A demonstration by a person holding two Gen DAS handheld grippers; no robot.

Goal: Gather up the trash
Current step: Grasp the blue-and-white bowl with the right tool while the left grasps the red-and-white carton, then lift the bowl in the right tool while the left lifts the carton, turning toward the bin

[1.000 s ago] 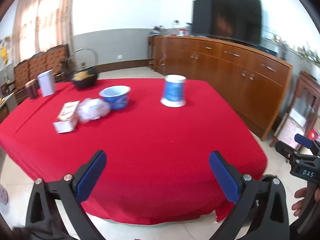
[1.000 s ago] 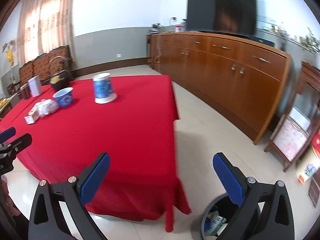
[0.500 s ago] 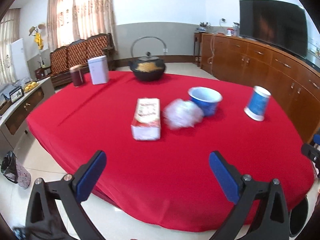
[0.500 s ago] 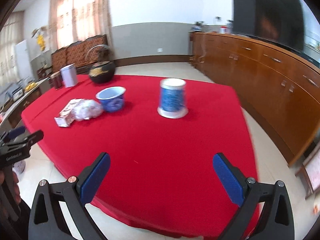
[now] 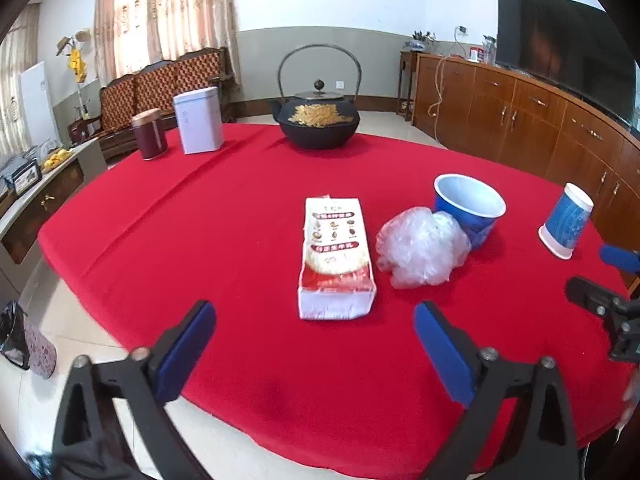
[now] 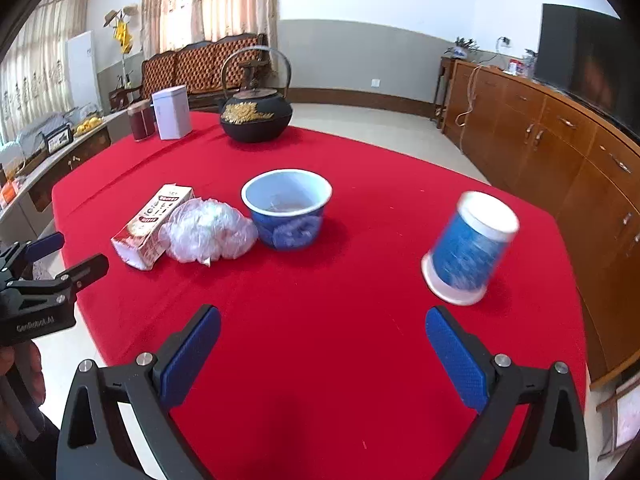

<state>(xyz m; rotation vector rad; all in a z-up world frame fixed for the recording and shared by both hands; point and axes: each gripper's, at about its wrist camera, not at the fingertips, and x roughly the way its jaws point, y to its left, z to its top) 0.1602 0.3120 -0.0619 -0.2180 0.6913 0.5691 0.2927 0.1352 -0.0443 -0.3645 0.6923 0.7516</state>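
On the red table (image 5: 224, 236) lie a red-and-white carton (image 5: 335, 257), a crumpled clear plastic bag (image 5: 422, 246), a blue paper bowl (image 5: 469, 207) and an upside-down blue paper cup (image 5: 565, 221). My left gripper (image 5: 314, 346) is open and empty, just short of the carton. My right gripper (image 6: 322, 354) is open and empty over the table's near edge, with the cup (image 6: 470, 248) ahead to its right, the bowl (image 6: 287, 207), the bag (image 6: 208, 236) and the carton (image 6: 154, 226) ahead to its left.
A black iron kettle (image 5: 318, 118), a white tin (image 5: 198, 121) and a dark red jar (image 5: 149, 134) stand at the table's far side. A wooden sideboard (image 6: 560, 148) runs along the right. A lined bin (image 5: 24, 340) stands on the floor at left.
Both views have swung left and moved closer over the table. The carton and bag now sit just ahead of my left gripper. Both grippers stay open.
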